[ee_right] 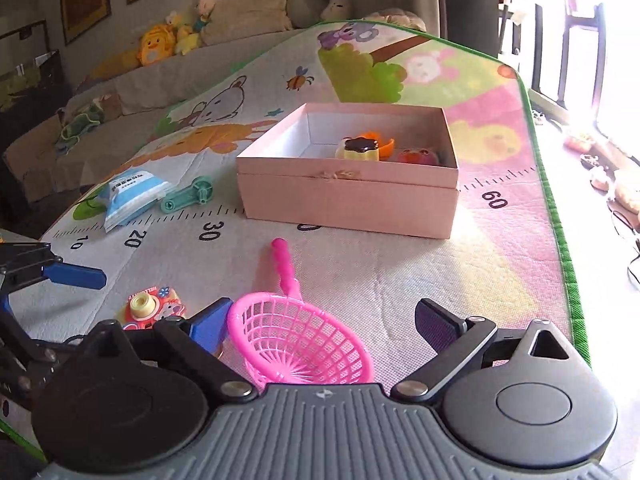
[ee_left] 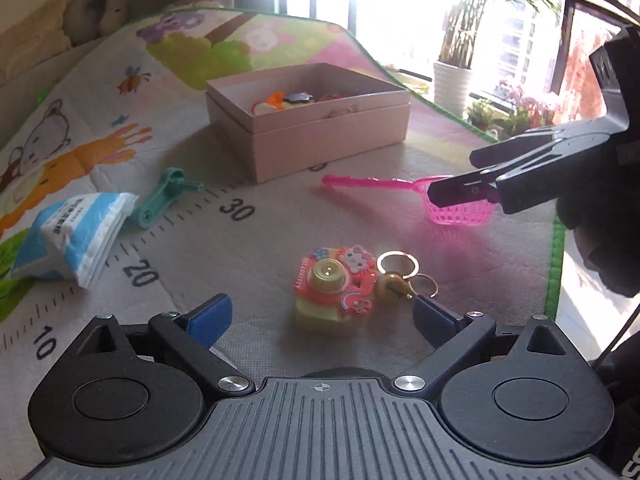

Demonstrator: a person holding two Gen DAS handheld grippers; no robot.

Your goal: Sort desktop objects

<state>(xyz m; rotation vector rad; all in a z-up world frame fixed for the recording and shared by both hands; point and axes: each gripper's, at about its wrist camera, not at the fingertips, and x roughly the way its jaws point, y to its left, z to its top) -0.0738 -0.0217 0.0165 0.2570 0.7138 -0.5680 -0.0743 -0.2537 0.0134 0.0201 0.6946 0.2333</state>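
Note:
A toy camera keychain [ee_left: 336,288] with a gold bell and rings lies on the play mat between the open fingers of my left gripper [ee_left: 322,318]; it also shows in the right wrist view [ee_right: 154,307]. A pink toy net [ee_right: 298,336] lies on the mat, its basket between the open fingers of my right gripper [ee_right: 324,326]. In the left wrist view the net [ee_left: 404,190] is partly hidden by the right gripper [ee_left: 460,194]. A pink box [ee_right: 348,196] holding several small toys stands further back.
A blue-white packet [ee_left: 76,236] and a teal plastic part [ee_left: 164,198] lie at the left of the mat [ee_left: 260,240]. The mat's green edge [ee_right: 568,264] runs along the right. A sofa with plush toys [ee_right: 160,46] is behind.

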